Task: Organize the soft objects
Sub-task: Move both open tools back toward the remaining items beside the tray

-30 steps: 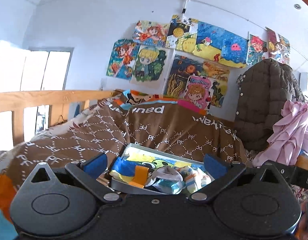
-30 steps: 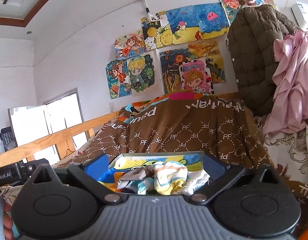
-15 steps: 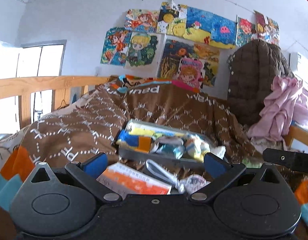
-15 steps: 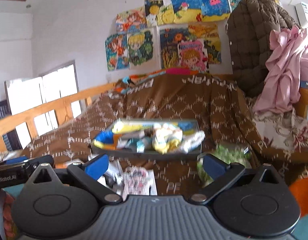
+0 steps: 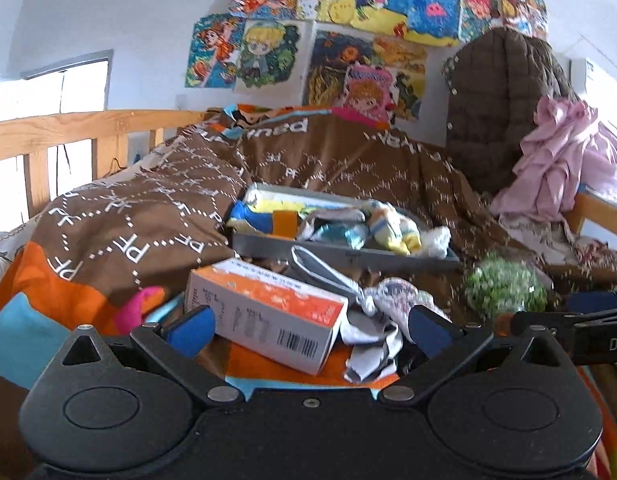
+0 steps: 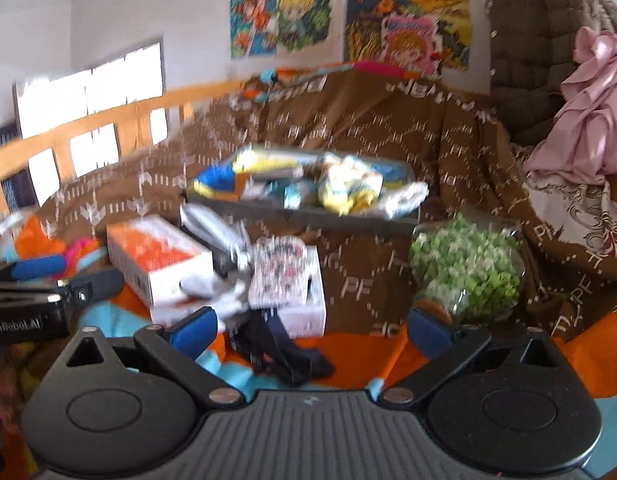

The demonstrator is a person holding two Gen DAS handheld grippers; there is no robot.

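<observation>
A grey tray [image 5: 348, 254] [image 6: 308, 216] on the brown quilt holds several soft items: a blue and yellow cloth [image 5: 248, 212], a yellow striped sock [image 5: 392, 226], a white one at its right end [image 5: 438, 240]. In front of it lie a grey sock [image 5: 320, 272] and a patterned white sock [image 5: 392, 300] [image 6: 280, 276]. A dark sock [image 6: 276, 344] lies close below my right gripper. My left gripper [image 5: 310, 326] is open, empty, just short of an orange and white box [image 5: 268, 312]. My right gripper [image 6: 312, 326] is open and empty too.
A clear bag of green bits [image 6: 464, 268] [image 5: 504, 288] sits right of the socks. A second white box [image 6: 304, 312] lies under the patterned sock. A wooden rail [image 5: 68, 128] runs along the left. A brown jacket [image 5: 504, 100] and pink cloth [image 5: 556, 164] hang at the right.
Both grippers have pulled back and tilted down from the tray. The boxes, loose socks and green bag in front of it have come into view. Both stay open.
</observation>
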